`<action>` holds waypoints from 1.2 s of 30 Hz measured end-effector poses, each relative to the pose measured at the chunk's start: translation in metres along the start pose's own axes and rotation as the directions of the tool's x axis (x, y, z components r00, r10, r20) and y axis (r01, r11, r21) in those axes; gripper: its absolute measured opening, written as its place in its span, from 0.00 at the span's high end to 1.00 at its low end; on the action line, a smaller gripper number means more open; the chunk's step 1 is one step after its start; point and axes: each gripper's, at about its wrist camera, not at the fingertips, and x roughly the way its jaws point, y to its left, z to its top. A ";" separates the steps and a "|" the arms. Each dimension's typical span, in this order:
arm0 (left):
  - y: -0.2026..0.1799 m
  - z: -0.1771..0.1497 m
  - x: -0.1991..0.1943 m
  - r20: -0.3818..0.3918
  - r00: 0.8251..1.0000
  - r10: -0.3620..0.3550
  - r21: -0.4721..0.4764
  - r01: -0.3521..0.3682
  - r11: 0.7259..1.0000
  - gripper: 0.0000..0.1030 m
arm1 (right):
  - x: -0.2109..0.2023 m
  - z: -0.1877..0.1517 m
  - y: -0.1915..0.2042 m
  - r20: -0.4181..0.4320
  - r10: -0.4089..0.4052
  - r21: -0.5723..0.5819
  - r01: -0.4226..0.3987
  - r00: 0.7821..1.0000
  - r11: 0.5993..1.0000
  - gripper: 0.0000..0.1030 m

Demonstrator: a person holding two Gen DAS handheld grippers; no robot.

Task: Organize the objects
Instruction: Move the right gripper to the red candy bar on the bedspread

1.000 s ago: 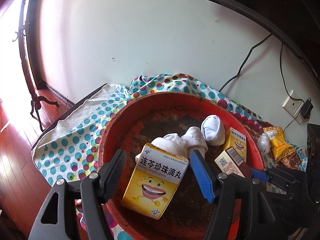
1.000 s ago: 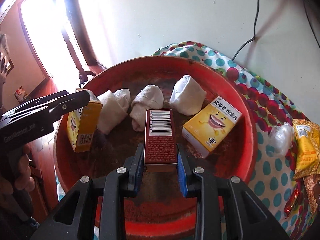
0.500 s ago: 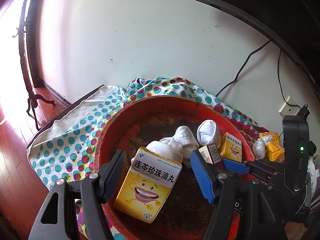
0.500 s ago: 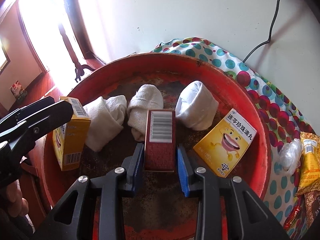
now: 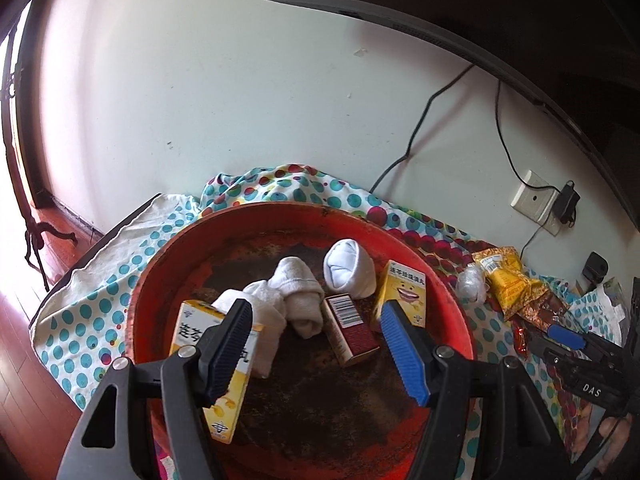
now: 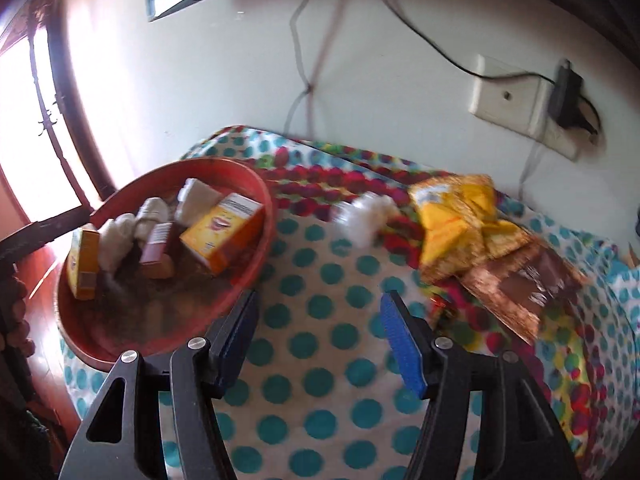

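Half hidden behind left tool [image 5: 316, 354]: yellow box [image 5: 200, 332]; blurred in right view: snack bags [image 6: 472, 228]; cropped below: red bowl [image 5: 168, 248].

Snack bags [image 6: 460, 224], maybe blocking R claw [image 6: 318, 340]

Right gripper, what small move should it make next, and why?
Probably ease the right gripper forward toward the white plastic bundle on the dotted cloth. Its jaws are open and empty, the dark red box already lies in the red basin, and the bundle and yellow snack bag remain outside it.
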 end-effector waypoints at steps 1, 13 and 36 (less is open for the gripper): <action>-0.008 -0.001 0.000 0.005 1.000 -0.007 0.023 0.007 1.000 0.33 | 0.001 -0.006 -0.014 -0.012 -0.027 0.028 0.027 1.000 0.999 0.41; -0.083 -0.021 0.007 0.001 0.998 -0.071 0.281 0.067 0.957 0.33 | 0.038 -0.027 -0.063 -0.083 -0.085 0.146 0.096 0.993 0.985 0.51; -0.105 -0.040 0.023 -0.046 0.998 -0.041 0.367 0.055 0.929 0.33 | 0.053 -0.040 -0.076 -0.080 -0.062 0.145 0.074 0.995 0.987 0.70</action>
